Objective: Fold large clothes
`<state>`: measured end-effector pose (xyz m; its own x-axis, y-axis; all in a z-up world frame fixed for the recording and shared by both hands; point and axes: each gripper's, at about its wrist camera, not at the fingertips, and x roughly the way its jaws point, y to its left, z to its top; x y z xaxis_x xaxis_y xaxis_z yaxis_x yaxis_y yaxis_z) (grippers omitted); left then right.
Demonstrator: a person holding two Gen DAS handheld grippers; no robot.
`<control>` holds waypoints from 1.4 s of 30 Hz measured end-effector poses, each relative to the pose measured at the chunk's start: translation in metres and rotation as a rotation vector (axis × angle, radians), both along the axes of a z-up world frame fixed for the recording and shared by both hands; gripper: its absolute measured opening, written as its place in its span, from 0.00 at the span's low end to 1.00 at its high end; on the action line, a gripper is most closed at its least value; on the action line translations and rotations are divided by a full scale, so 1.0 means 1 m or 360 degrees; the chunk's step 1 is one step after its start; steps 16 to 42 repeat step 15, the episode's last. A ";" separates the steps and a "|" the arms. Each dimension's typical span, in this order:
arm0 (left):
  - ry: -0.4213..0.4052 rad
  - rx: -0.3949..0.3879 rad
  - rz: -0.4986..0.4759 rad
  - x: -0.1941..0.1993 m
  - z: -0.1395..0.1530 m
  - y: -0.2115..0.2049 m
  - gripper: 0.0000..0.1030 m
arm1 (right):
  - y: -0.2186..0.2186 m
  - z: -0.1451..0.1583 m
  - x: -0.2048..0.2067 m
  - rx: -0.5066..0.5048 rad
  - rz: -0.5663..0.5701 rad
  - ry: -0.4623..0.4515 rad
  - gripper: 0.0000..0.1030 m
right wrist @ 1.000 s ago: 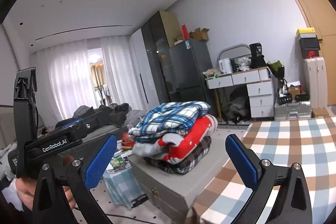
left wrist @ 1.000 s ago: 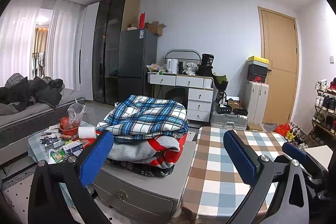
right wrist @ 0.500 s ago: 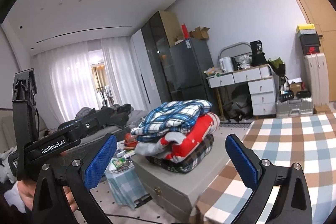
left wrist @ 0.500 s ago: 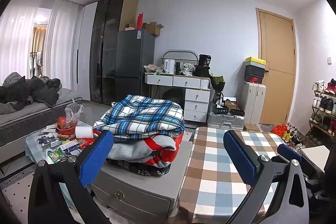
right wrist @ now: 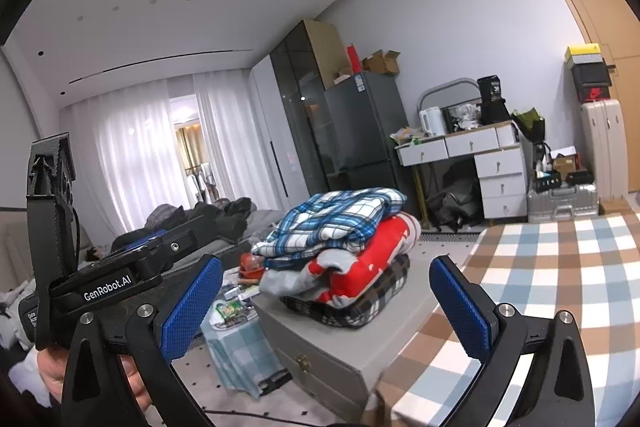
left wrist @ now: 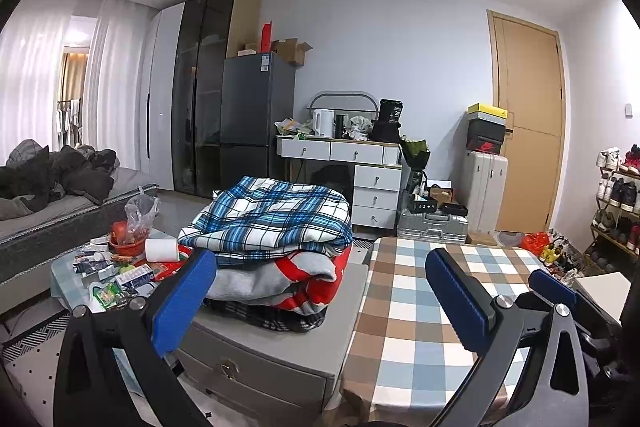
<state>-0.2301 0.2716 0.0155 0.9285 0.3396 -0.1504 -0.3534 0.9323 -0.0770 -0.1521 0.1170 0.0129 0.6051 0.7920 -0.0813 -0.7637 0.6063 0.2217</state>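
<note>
As seen through the left wrist camera, the left gripper (left wrist: 318,301) is held with its blue textured pads (left wrist: 182,301) wide apart and nothing between them. A pile of folded clothes (left wrist: 272,247) is found stacked on a grey cabinet (left wrist: 280,351) with drawers: a blue and white plaid garment (left wrist: 272,217) lies on top, a grey and red one (left wrist: 288,281) beneath it, and a dark checked one at the bottom. Just beside the cabinet, a table is covered by a brown, blue and white chequered cloth (left wrist: 416,311), which is bare. On a low table (left wrist: 68,279) to the left, a red bowl (left wrist: 126,245) holding a clear plastic bag is noted, together with a paper roll (left wrist: 160,249) and small packets. Compared with one second ago, the pile is seen slightly further right and lower in the frame; its order is unchanged.

From the right wrist camera, the right gripper (right wrist: 326,301) is likewise observed spread open and empty. The same pile (right wrist: 340,251) is seen on the cabinet (right wrist: 340,347), well ahead of the pads. The left gripper's black body, marked "GenRobot.AI", is visible at the left edge, held by a hand (right wrist: 52,375). The chequered cloth (right wrist: 540,287) fills the lower right. Against the earlier frame, the pile appears marginally lower and nearer; the pads' separation is unaltered
</note>
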 end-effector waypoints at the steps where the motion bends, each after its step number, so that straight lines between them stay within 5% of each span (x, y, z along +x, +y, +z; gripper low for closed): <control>1: -0.0001 0.0001 0.0002 0.000 0.000 0.000 0.99 | 0.000 0.000 0.000 0.0001 0.0001 0.0003 1.00; 42: 0.0035 -0.0039 -0.0038 0.006 -0.004 0.000 0.99 | 0.006 -0.009 0.003 -0.0004 -0.0005 0.0021 1.00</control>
